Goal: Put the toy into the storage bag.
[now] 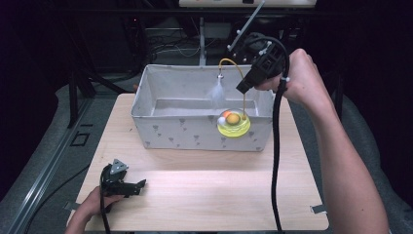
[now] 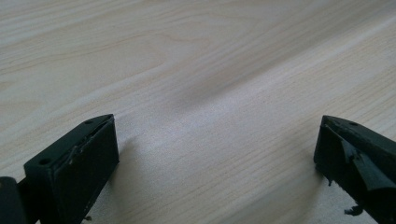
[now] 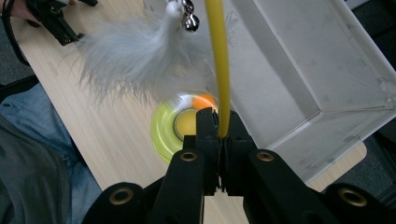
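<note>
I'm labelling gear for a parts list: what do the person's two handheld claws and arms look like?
Both are black. The left claw carries a grey three-cornered plate on top; its blocky jaws have screw holes. The right claw trails a thick black cable; brass-ringed holes mark its body. The forearms are bare, without sleeves.

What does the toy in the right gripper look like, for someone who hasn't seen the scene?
Find the grey fabric bin on the wooden table. At its right front hangs the cat toy: a yellow-green disc with small balls, an arched yellow wire and a white feather.

Right gripper (image 1: 242, 88) holds cat toy (image 1: 233, 122) above fabric bin (image 1: 195, 131).
</note>
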`<control>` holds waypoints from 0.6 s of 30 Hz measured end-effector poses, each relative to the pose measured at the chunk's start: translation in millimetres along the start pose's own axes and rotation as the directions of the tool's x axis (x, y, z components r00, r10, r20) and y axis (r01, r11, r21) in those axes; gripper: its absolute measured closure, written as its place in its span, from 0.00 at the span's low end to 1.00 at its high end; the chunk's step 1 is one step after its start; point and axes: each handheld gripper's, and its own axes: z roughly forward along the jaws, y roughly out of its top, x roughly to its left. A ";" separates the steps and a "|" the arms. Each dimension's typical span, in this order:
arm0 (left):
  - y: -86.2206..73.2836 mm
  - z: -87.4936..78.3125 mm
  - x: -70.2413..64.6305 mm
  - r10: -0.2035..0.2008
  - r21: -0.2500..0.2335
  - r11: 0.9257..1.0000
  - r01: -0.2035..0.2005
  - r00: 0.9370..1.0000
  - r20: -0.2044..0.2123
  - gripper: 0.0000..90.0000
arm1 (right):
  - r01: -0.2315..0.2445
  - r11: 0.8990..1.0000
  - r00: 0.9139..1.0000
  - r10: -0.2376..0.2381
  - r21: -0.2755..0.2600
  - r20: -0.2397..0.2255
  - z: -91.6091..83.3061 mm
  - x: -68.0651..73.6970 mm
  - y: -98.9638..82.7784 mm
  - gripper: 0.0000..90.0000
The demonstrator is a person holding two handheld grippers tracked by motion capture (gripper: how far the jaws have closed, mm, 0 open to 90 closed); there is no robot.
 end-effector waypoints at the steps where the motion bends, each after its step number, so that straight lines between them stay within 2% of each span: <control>1: 0.0 0.0 -0.1 -0.001 0.000 1.000 0.001 1.000 0.000 0.00 | -0.002 1.000 1.000 0.002 0.005 0.003 -1.3 -1.1 1.3 0.98; 9: 0.0 0.0 0.0 0.000 0.000 1.000 0.000 1.000 0.000 0.00 | -0.015 1.000 1.000 0.015 -0.009 0.021 -10.6 -11.9 14.0 0.98; 18: 0.0 0.0 0.0 -0.001 0.000 1.000 0.001 1.000 0.000 0.00 | -0.081 0.996 0.996 0.082 -0.035 0.040 -17.5 -34.5 22.6 0.98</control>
